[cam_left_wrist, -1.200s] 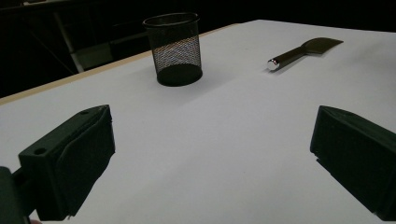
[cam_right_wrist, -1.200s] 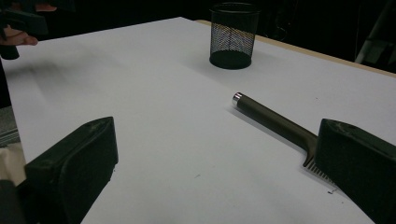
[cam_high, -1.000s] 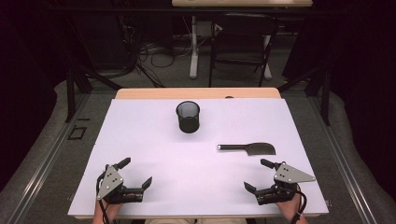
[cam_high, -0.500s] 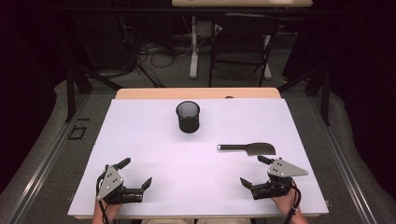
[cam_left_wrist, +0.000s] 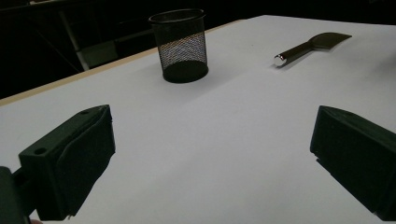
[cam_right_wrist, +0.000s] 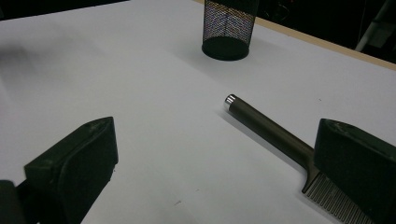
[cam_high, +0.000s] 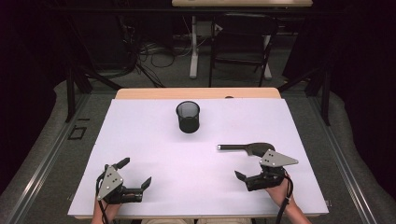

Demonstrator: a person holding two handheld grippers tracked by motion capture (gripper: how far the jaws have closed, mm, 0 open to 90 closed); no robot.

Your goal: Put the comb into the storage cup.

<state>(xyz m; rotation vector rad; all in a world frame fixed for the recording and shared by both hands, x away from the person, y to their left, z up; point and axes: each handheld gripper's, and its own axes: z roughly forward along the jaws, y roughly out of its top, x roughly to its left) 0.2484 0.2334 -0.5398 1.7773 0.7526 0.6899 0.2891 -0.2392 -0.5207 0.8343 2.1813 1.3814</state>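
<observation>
A black mesh cup (cam_high: 187, 116) stands upright at the middle back of the white table (cam_high: 154, 140). A dark comb (cam_high: 243, 148) with a round silver-tipped handle lies flat at the right, handle pointing left. My right gripper (cam_high: 247, 168) is open just on the near side of the comb's head. In the right gripper view (cam_right_wrist: 217, 172) the right jaw covers part of the comb (cam_right_wrist: 268, 128), with the cup (cam_right_wrist: 229, 28) beyond. My left gripper (cam_high: 135, 172) is open near the front left, nothing between its jaws (cam_left_wrist: 215, 158). Ahead of it stand the cup (cam_left_wrist: 180, 44) and the comb (cam_left_wrist: 310, 44).
A strip of bare wood (cam_high: 196, 93) shows along the table's far edge. Behind the table are a chair (cam_high: 240, 46), a stand (cam_high: 194, 51) and loose cables (cam_high: 154, 51) on the dark floor. A metal rail (cam_high: 42, 163) runs along the left side.
My right gripper has moved left and a little forward, up to the comb's head. The left gripper, the cup and the comb have stayed put.
</observation>
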